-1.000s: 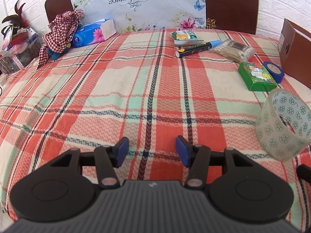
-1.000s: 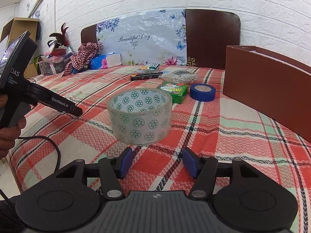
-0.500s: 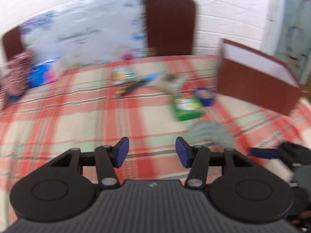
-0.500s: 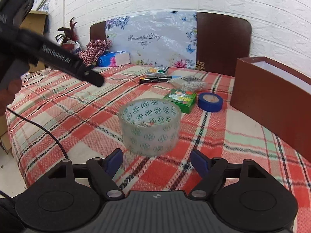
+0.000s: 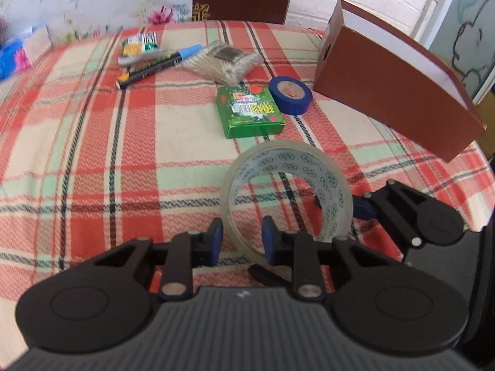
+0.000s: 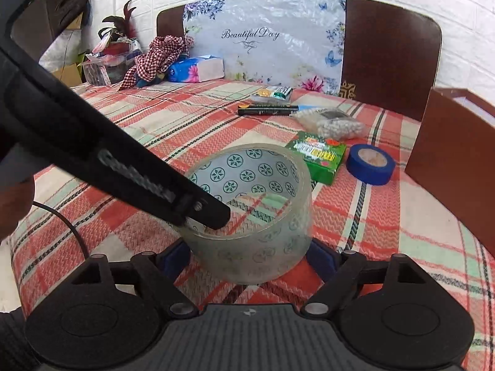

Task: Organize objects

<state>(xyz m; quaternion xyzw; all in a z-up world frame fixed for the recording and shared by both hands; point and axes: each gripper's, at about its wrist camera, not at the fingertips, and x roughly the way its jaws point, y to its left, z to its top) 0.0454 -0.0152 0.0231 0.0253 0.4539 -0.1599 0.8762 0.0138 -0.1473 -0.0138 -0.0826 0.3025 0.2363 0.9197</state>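
Note:
A clear tape roll (image 5: 286,194) with green star print lies flat on the plaid tablecloth, also in the right wrist view (image 6: 252,216). My right gripper (image 6: 249,255) is open, its blue pads on either side of the roll's outer wall. My left gripper (image 5: 241,241) is open with one finger outside and one inside the roll's near wall; part of it (image 6: 202,207) reaches over the rim in the right wrist view. A brown open box (image 5: 396,92) stands at the right.
Beyond the roll lie a green box (image 5: 249,113), a blue tape roll (image 5: 290,95), a bag of cotton swabs (image 5: 222,61), markers (image 5: 154,65) and a snack packet (image 5: 139,43). A tissue pack (image 6: 196,69), checked cloth (image 6: 154,58) and chair backs stand far back.
My left gripper swung right and came in over the clear tape roll's wall. My right gripper opened wider and moved forward until its pads flank the roll.

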